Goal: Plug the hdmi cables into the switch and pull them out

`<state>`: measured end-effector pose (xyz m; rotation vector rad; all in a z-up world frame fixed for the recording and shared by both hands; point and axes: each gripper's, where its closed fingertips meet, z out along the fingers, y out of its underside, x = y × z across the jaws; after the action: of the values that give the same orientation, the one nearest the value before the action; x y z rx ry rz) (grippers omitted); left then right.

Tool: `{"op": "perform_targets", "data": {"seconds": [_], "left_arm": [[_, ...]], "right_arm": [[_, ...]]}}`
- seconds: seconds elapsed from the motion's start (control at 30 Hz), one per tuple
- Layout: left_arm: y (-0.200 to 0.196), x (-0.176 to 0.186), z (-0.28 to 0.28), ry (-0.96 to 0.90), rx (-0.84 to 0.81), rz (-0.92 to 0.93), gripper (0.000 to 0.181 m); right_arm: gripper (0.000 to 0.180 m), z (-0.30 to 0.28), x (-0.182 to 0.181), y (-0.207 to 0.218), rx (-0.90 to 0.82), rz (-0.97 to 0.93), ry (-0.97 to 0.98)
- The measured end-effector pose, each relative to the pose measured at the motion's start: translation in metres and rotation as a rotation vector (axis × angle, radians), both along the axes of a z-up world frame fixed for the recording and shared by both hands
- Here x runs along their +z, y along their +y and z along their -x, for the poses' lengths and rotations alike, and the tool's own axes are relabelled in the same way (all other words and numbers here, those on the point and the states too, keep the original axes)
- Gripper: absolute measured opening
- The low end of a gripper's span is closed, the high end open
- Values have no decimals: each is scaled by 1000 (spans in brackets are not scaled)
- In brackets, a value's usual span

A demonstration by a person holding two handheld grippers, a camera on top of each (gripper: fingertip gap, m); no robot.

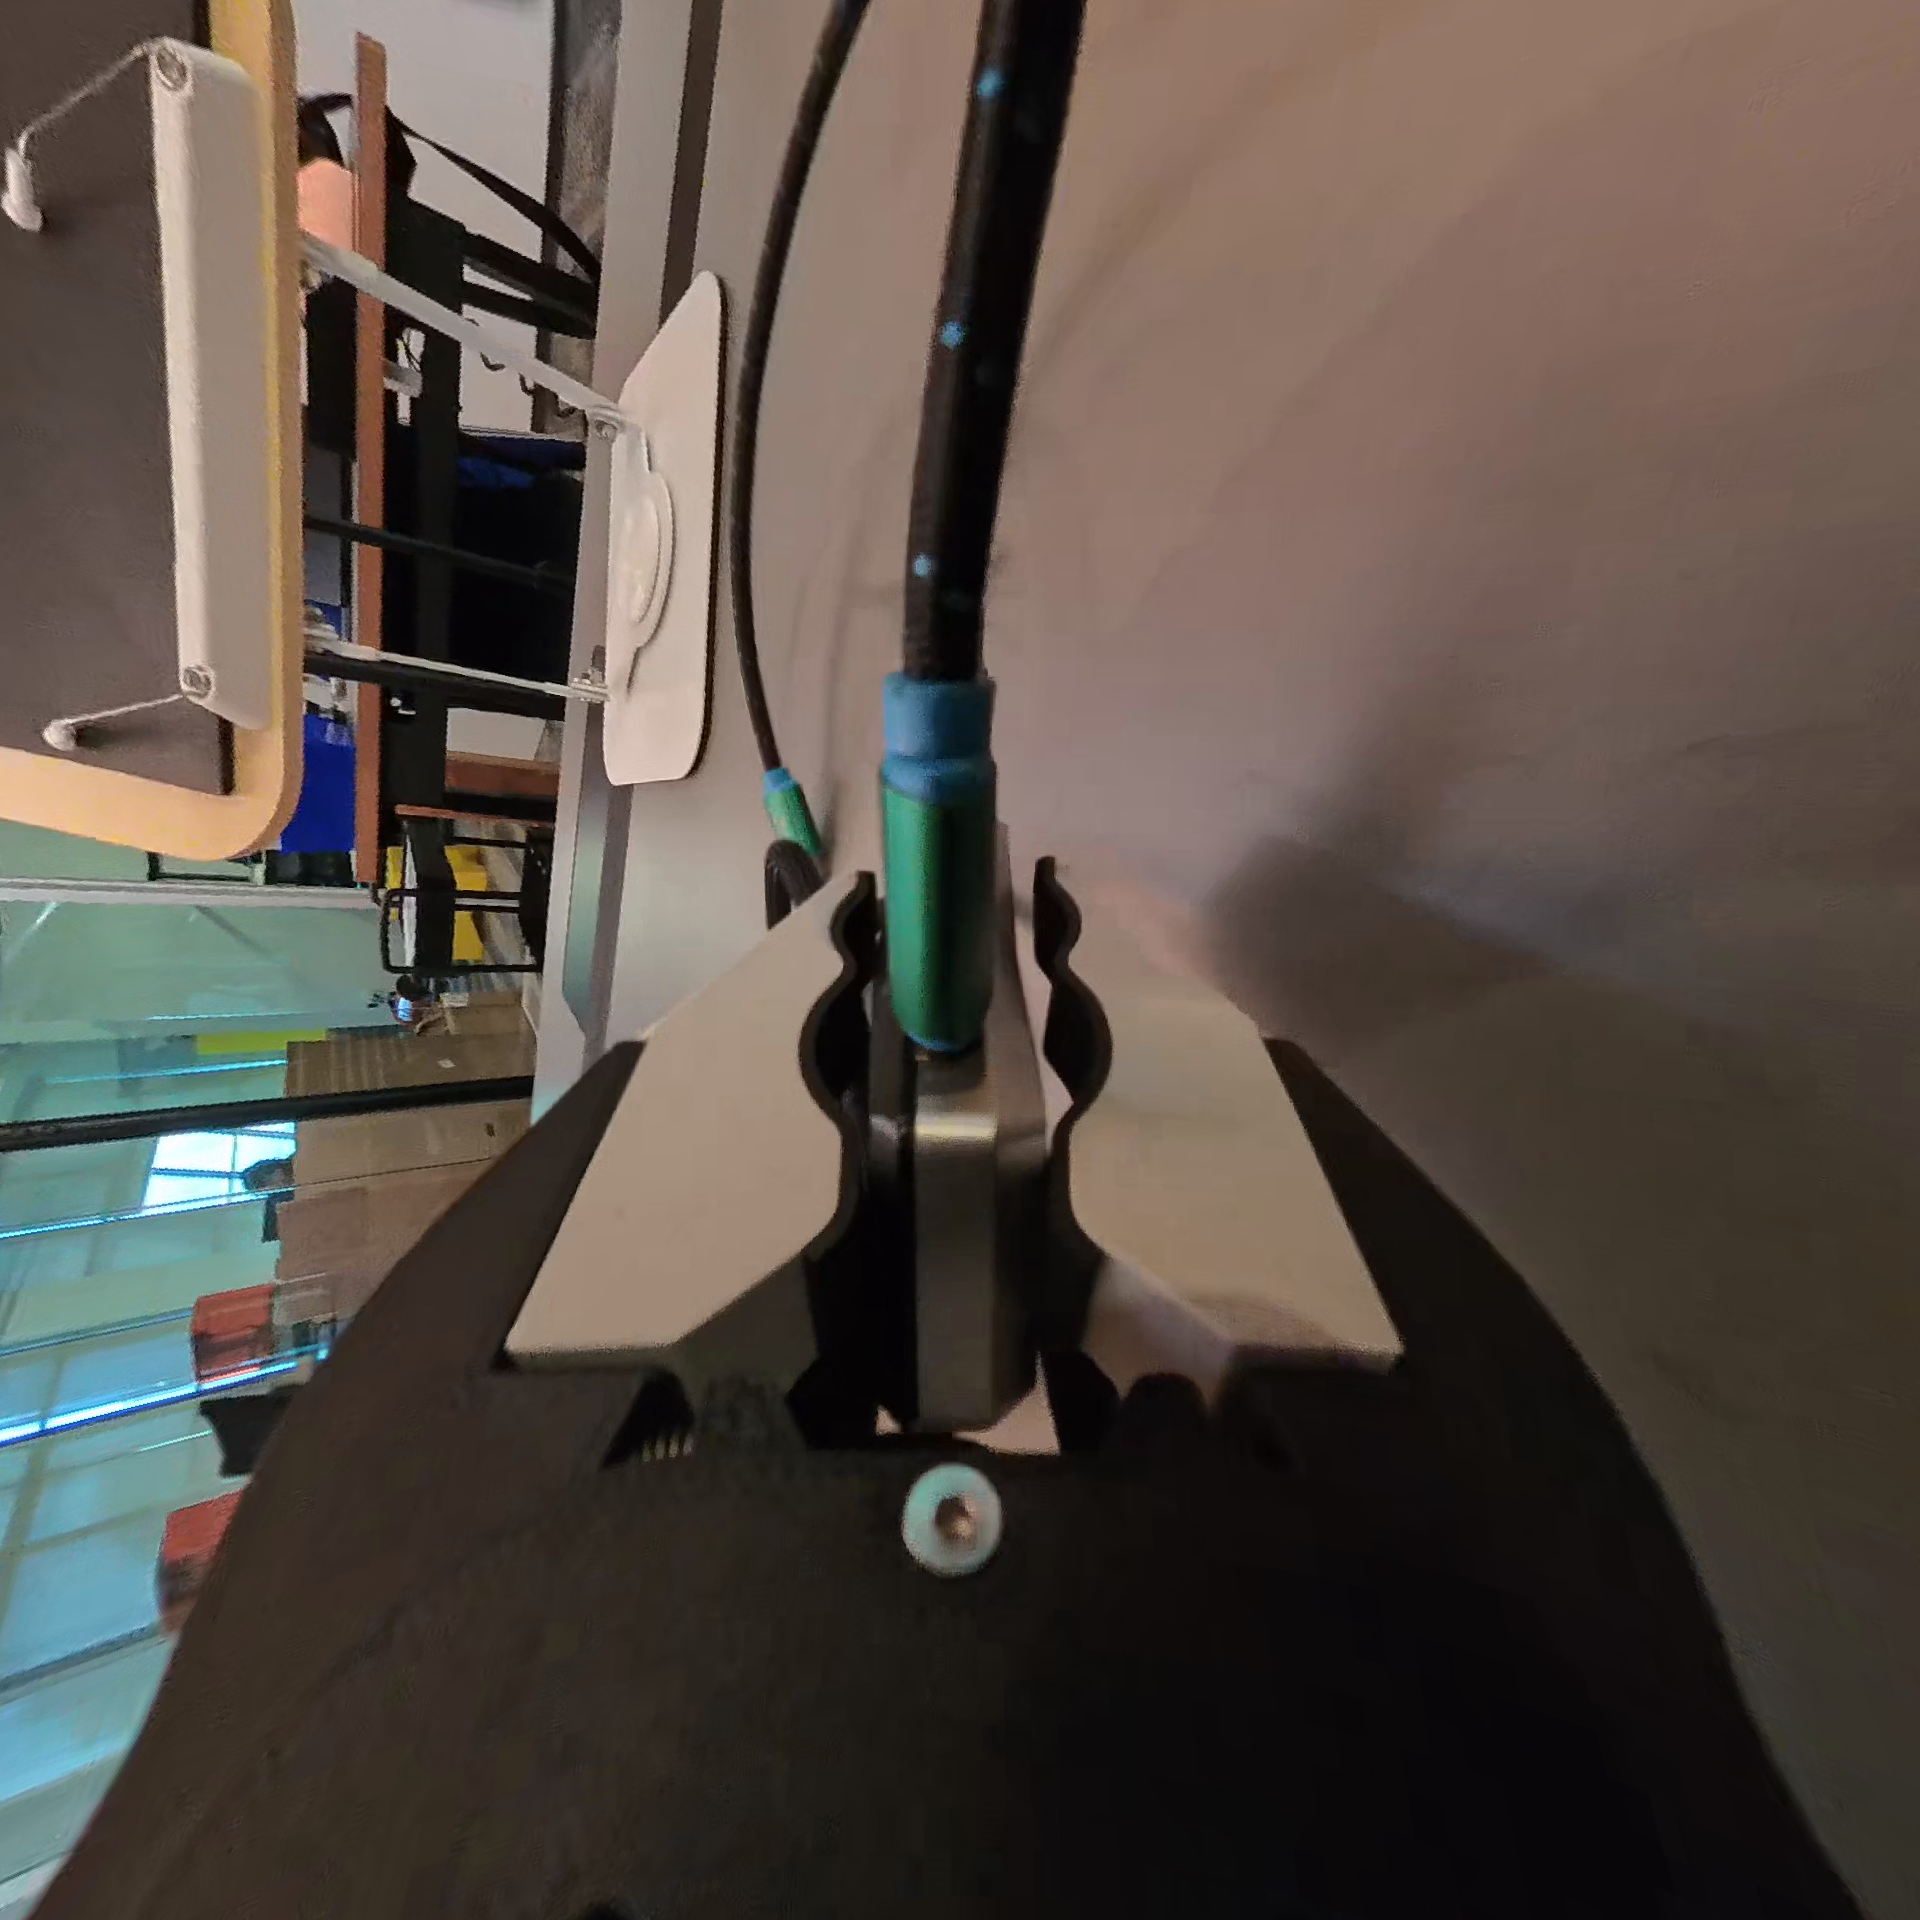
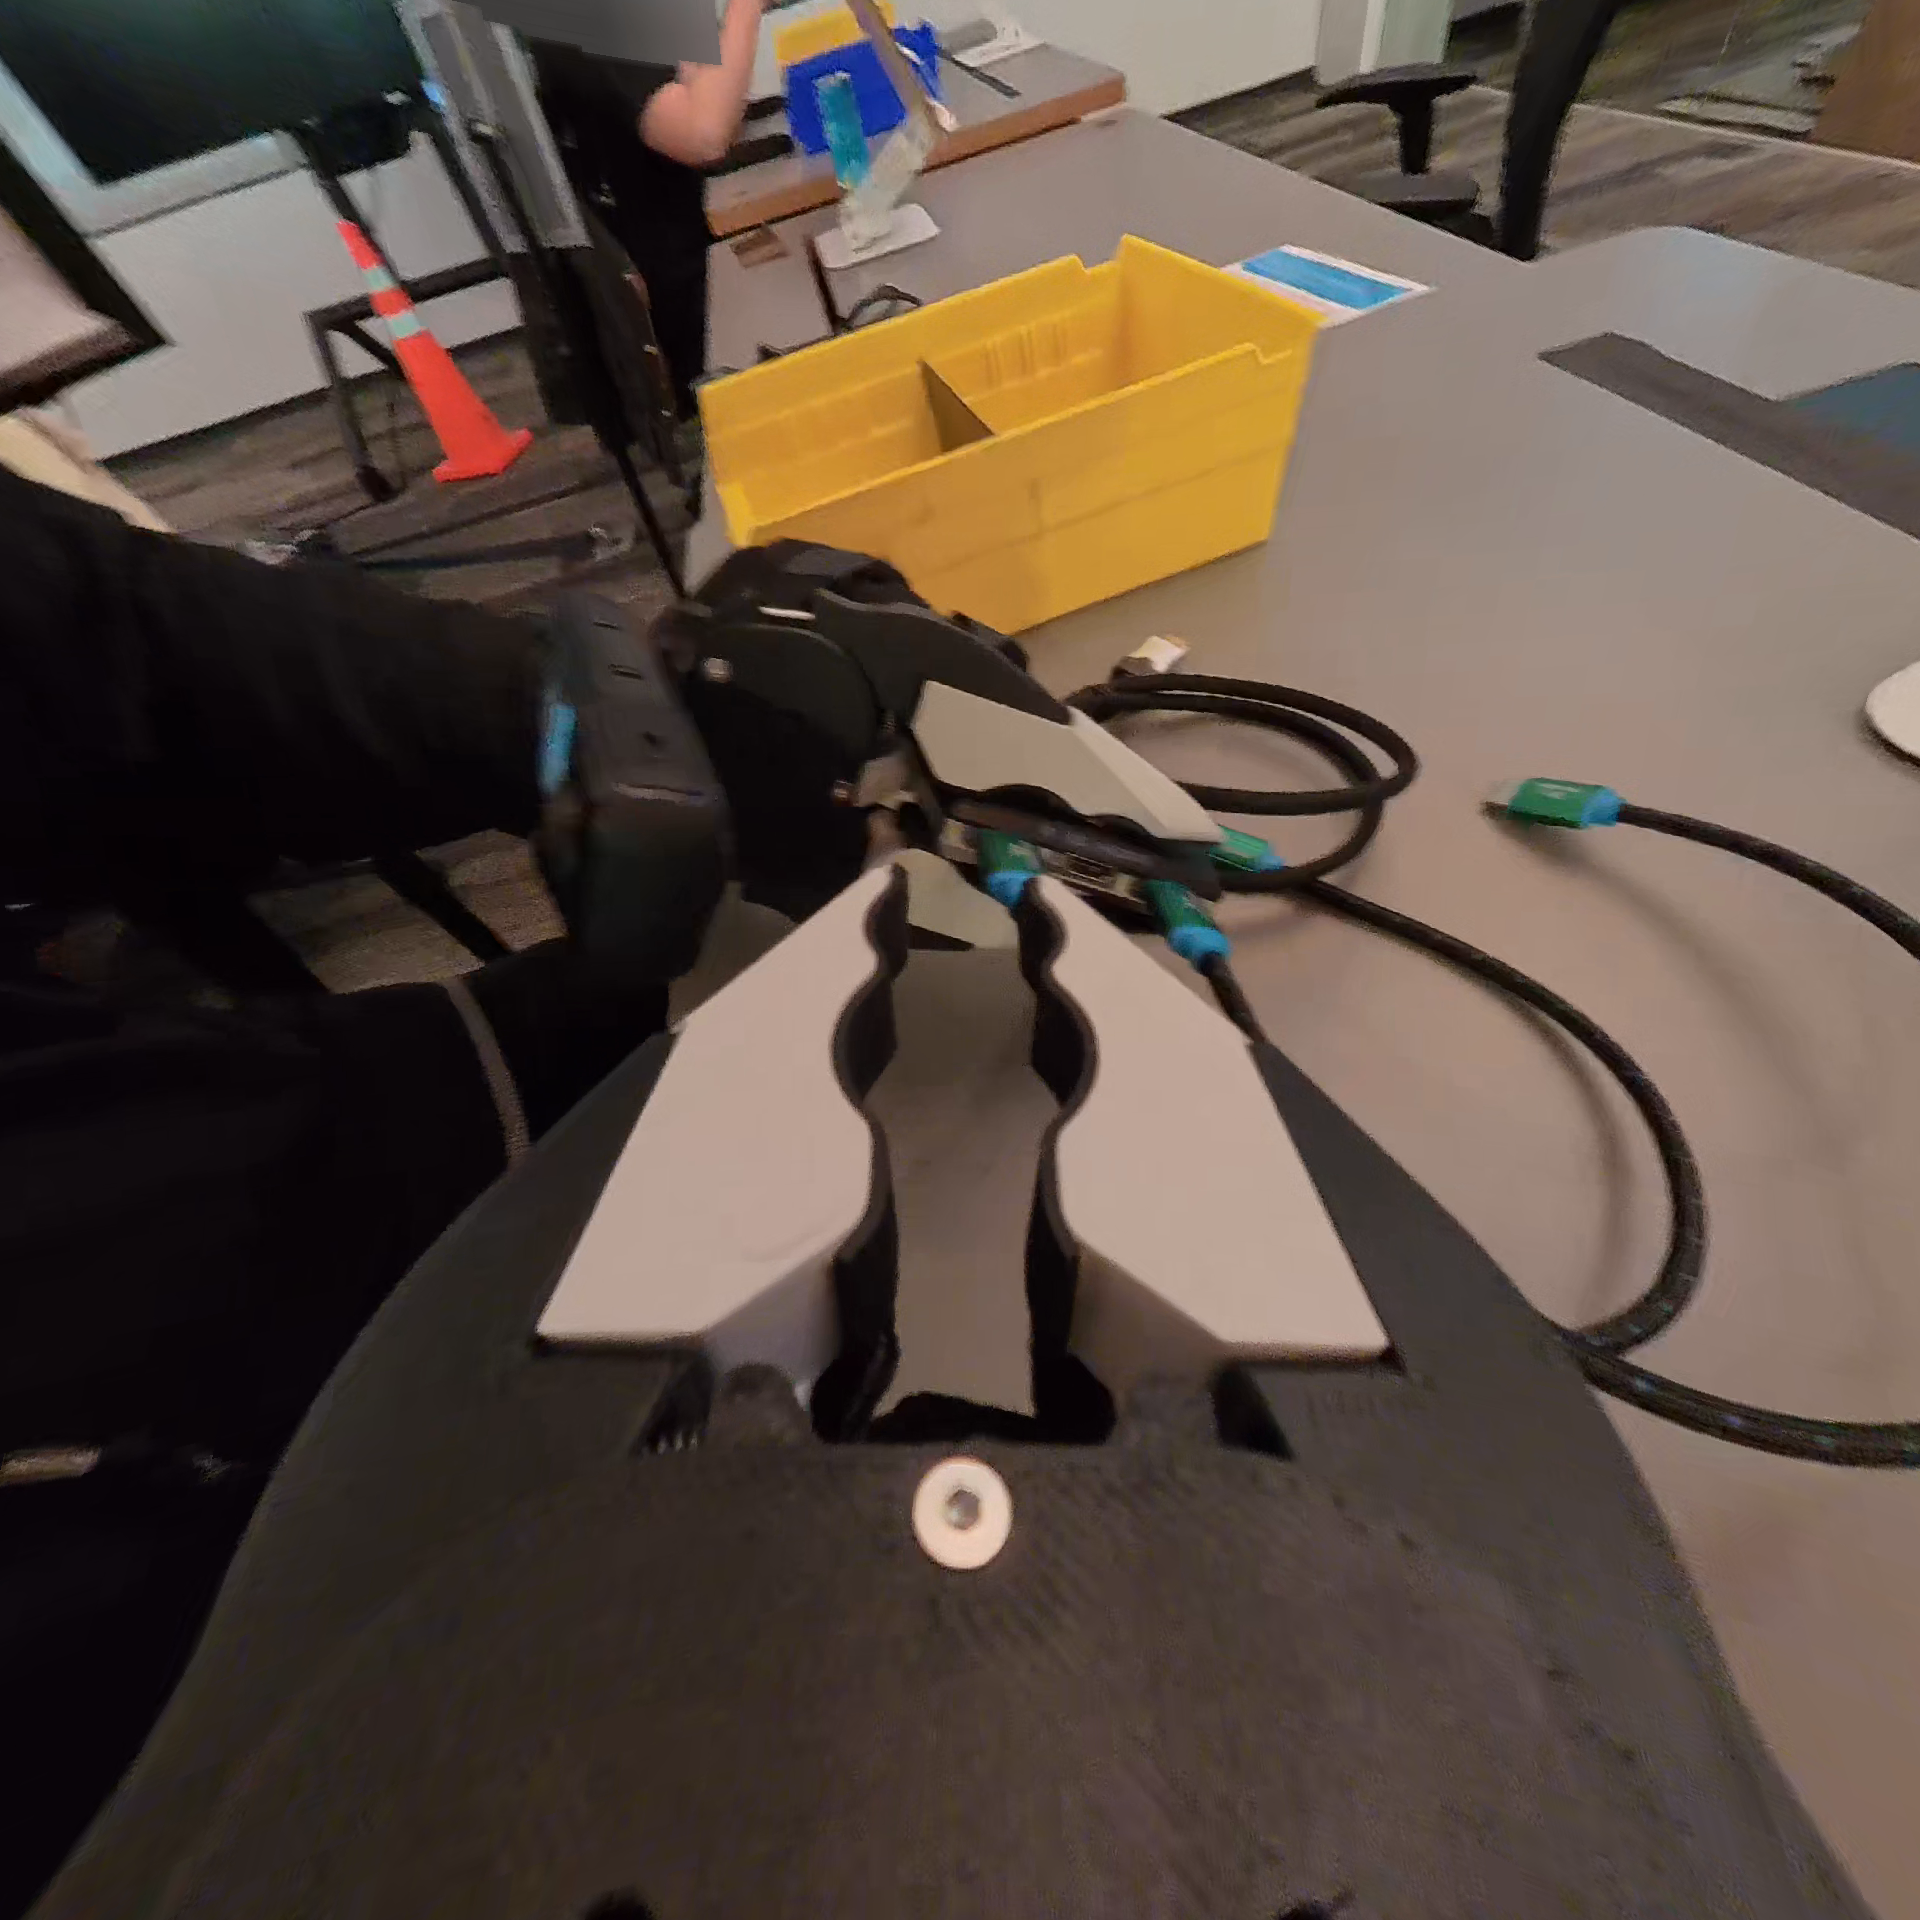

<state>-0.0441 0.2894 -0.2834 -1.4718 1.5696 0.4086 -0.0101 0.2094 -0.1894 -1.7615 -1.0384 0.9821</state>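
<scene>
Switch [image 1: 961,1226] between left fingers [image 1: 727,1122]; bin [image 2: 1143,499] bare.

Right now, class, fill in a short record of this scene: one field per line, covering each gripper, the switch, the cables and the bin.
left gripper: shut on the switch, holding it above the grey table
right gripper: jaws open, empty, pointed at the switch
plugged cables: at least three green-and-blue plugs sit in the switch, one nearest the right gripper
loose cable: one plug lies unplugged on the table, to the right
yellow bin: beyond the switch, divider inside, visible part looks empty
</scene>
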Motion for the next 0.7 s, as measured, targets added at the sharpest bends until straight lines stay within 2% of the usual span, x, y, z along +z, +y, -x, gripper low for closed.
{"op": "perform_targets", "data": {"seconds": [0.13,0.23,0.3,0.37,0.47,0.53,0.63,0.7], "left_arm": [[8,4,4,-70,41,11,28],[12,11,7,-117,58,8,28],[11,13,6,-128,43,2,28],[7,12,4,-119,29,-5,28],[1,8,-1,-112,-6,-14,28],[0,10,-2,-118,-18,-18,28],[-3,12,-6,-124,-53,-23,28],[-7,11,-8,-127,-77,-13,28]], "right_arm": [[2,14,-6,-32,172,51,-35],[7,20,-36,-31,155,103,-108],[15,24,-54,-17,79,159,-101],[25,32,-59,-7,46,236,-4],[26,36,-46,14,-1,272,204],[30,39,-44,18,19,255,230],[47,45,-40,25,8,243,281],[45,48,-40,26,30,254,306]]}}
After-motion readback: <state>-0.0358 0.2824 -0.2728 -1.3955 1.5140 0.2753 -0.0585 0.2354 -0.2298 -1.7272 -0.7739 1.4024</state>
